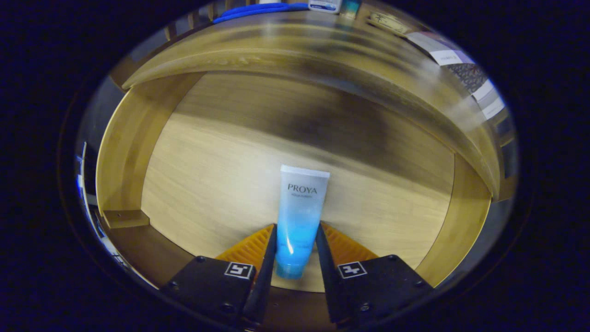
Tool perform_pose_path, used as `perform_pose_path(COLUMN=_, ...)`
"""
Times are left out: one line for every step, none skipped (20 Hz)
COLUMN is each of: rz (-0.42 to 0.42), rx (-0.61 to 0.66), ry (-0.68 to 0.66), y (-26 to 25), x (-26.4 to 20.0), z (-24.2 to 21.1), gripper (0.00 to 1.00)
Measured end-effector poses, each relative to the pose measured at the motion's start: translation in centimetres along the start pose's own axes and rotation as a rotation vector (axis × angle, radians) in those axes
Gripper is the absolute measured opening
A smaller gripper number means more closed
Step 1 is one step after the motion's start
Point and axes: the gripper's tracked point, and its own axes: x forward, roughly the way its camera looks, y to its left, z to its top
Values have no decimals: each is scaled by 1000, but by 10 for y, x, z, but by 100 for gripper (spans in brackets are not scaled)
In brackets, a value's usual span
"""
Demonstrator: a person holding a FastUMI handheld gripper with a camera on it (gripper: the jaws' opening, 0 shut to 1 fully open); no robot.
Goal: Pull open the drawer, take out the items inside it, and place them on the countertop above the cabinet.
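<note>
The gripper (296,230) was seen poised over the open wooden drawer (124,152), with its two fingers (267,249) drawn in narrowly against a blue-and-white tube (299,216). The tube was held between the fingers, each finger pressed to one of its sides along the lower, bluer half of its body. Its cap end was pointed back toward the gripper body, and its flat crimped white end was pointed ahead, out beyond the fingertips. Whether the tube was lifted clear of the drawer floor or was resting on it could not be told.

Relative to the tube, the pale drawer floor (207,184) was spread out to both sides and ahead, with nothing else lying on it. A broad shadow was cast over the floor beyond the tube's white end. The drawer's side walls were seen well apart from the tube on either side, and a small wooden corner block (125,218) was set in the near corner, off to one side.

Beyond the tube's far end, the countertop (295,41) was seen above the cabinet, blurred. At its far edge a blue cloth-like thing (258,10) and a small white-and-blue container (325,5) were made out.
</note>
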Motion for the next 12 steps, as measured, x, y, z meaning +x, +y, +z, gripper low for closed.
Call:
perform_pose_path(rz=0, rx=10, ry=-28, y=-1, x=-2, z=-1, gripper=52)
perform_pose_path(rz=6, rx=13, ry=-51, y=0, x=-5, z=-2, gripper=51)
perform_pose_path(rz=10, rx=21, ry=-68, y=-1, x=-7, z=-1, gripper=49)
perform_pose_path(rz=18, rx=24, ry=-80, y=-1, x=-9, z=-1, gripper=48)
perform_pose_path(rz=23, rx=23, ry=-81, y=-2, x=-11, z=-3, gripper=48)
perform_pose_path(rz=30, rx=28, ry=-103, y=-2, x=-14, z=-1, gripper=48)
perform_pose_path(rz=33, rx=30, ry=-115, y=-4, x=-17, z=-2, gripper=48)
perform_pose_path(rz=37, rx=42, ry=-136, y=-5, x=-21, z=0, gripper=48)
perform_pose_path(rz=40, rx=48, ry=-151, y=-6, x=-25, z=1, gripper=48)
perform_pose_path(rz=40, rx=48, ry=-169, y=-9, x=-30, z=3, gripper=48)
perform_pose_path(rz=40, rx=52, ry=-183, y=-9, x=-33, z=3, gripper=48)
perform_pose_path(rz=42, rx=49, ry=-194, y=-9, x=-35, z=2, gripper=48)
